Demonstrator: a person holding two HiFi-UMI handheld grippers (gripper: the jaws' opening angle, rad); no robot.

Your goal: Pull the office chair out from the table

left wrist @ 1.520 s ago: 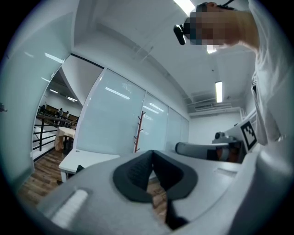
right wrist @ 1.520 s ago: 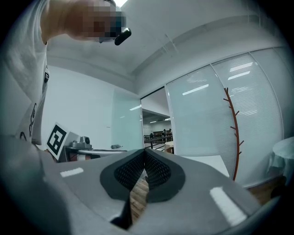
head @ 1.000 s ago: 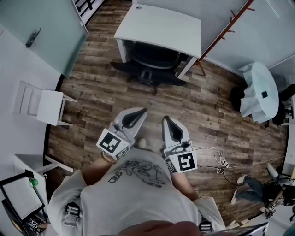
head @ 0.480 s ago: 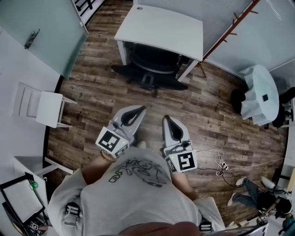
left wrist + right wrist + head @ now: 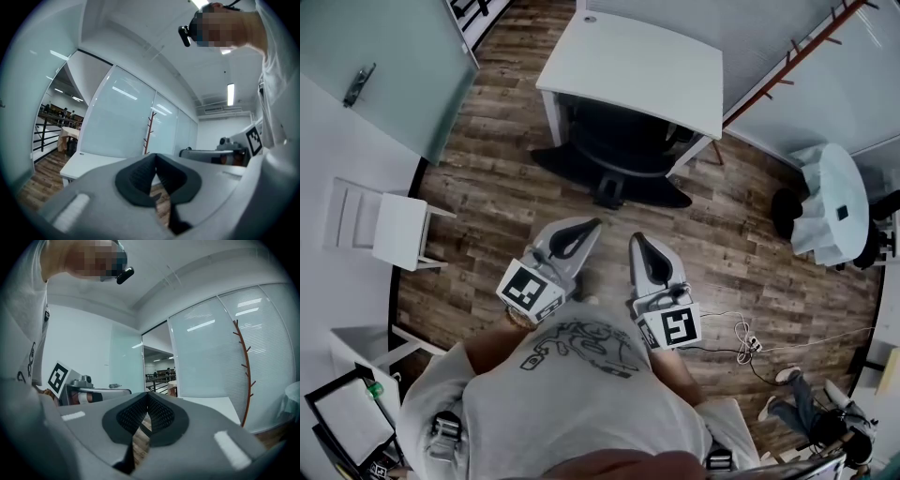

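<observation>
A black office chair (image 5: 621,142) stands tucked under a white table (image 5: 633,58) at the top of the head view, its base legs spread on the wood floor. My left gripper (image 5: 590,225) and right gripper (image 5: 636,241) are held side by side in front of my chest, pointing level toward the chair and well short of it. Both are shut with nothing between the jaws. In the left gripper view the shut left gripper (image 5: 154,157) covers the chair, and only the table's (image 5: 89,164) top shows. The right gripper (image 5: 147,396) likewise hides the chair.
A white chair (image 5: 380,223) stands at the left wall and a glass door (image 5: 380,66) at the upper left. A red coat stand (image 5: 787,66) rises right of the table. A cloth-covered round table (image 5: 830,202) is far right, with cables (image 5: 745,333) on the floor.
The table and the chair have come nearer and lower in the head view as I moved toward them. Both grippers kept their pose, shut, in front of me.
</observation>
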